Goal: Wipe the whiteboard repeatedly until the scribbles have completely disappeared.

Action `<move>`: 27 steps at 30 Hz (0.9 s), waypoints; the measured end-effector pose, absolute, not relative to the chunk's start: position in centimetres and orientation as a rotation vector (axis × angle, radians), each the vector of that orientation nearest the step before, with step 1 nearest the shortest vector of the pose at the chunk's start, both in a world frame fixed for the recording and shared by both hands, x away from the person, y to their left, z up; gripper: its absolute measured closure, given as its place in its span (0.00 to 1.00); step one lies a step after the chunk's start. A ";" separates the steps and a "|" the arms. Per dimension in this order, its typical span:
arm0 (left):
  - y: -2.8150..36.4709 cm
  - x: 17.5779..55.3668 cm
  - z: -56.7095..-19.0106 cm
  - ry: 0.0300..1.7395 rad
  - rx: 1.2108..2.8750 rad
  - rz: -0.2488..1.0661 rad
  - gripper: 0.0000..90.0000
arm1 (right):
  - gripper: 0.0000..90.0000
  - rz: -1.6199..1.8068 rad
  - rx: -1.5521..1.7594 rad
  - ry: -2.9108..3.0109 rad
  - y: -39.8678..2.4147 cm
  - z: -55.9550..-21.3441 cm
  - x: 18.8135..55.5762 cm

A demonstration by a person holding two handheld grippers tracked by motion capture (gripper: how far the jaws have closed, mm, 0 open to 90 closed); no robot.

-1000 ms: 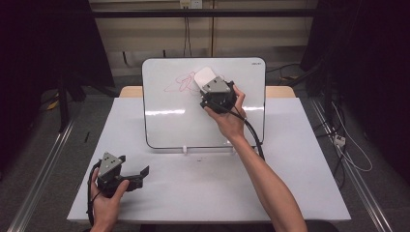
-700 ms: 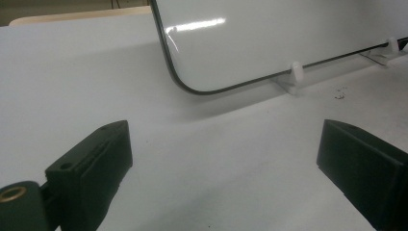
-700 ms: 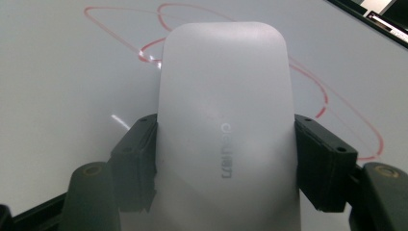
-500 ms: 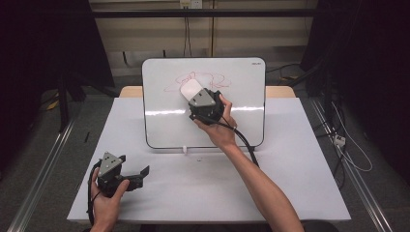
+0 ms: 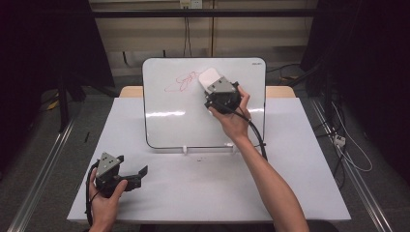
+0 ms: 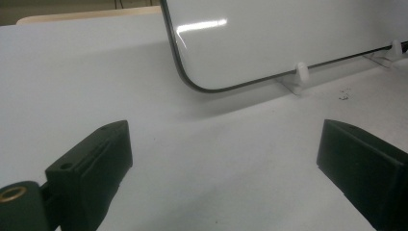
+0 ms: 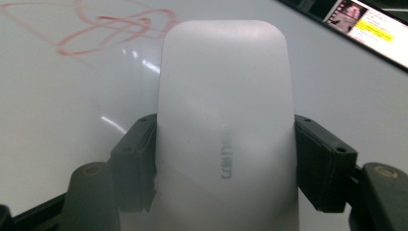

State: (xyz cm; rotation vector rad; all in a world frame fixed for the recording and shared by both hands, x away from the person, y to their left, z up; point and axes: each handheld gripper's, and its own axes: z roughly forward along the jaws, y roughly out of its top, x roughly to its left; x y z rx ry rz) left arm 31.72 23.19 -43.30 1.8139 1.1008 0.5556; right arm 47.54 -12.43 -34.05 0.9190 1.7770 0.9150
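Note:
A white whiteboard (image 5: 169, 111) stands upright on the white table (image 5: 290, 169), with a red scribble (image 5: 180, 82) in its upper middle. My right gripper (image 5: 212, 85) is shut on a white eraser (image 5: 209, 77) and holds it against the board just right of the scribble. In the right gripper view the eraser (image 7: 226, 110) sits between both jaws, and the scribble (image 7: 110, 29) lies up and to its left. My left gripper (image 5: 140, 173) rests low at the table's front left. It is open, with nothing between its jaws, and faces the board's lower corner (image 6: 192, 82).
Two white clip feet (image 5: 184, 149) hold the board's bottom edge. The right gripper's black cable (image 5: 256, 137) trails down along the forearm. A few dark specks (image 5: 198, 159) lie on the table in front of the board. A wooden surface (image 5: 280, 91) shows behind it.
The right gripper swept the eraser left and down across the board, then back up to the right of the scribble. The left gripper has not moved.

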 end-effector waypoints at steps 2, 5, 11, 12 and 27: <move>23.1 31.6 -43.2 1.093 1.810 0.561 0.06 | 0.35 0.910 0.939 1.759 -13.6 -33.6 47.8; 23.1 31.6 -43.2 1.093 1.820 0.558 0.06 | 0.35 0.915 0.974 1.733 -15.0 -33.2 48.1; 23.3 31.6 -43.3 1.100 1.812 0.557 0.06 | 0.35 0.930 1.051 1.677 -17.2 -32.5 48.4; 23.3 31.6 -43.3 1.100 1.812 0.557 0.06 | 0.35 0.932 1.061 1.670 -17.5 -32.5 48.4; 23.1 31.6 -43.3 1.094 1.822 0.560 0.06 | 0.35 0.926 1.027 1.723 -15.6 -33.6 47.7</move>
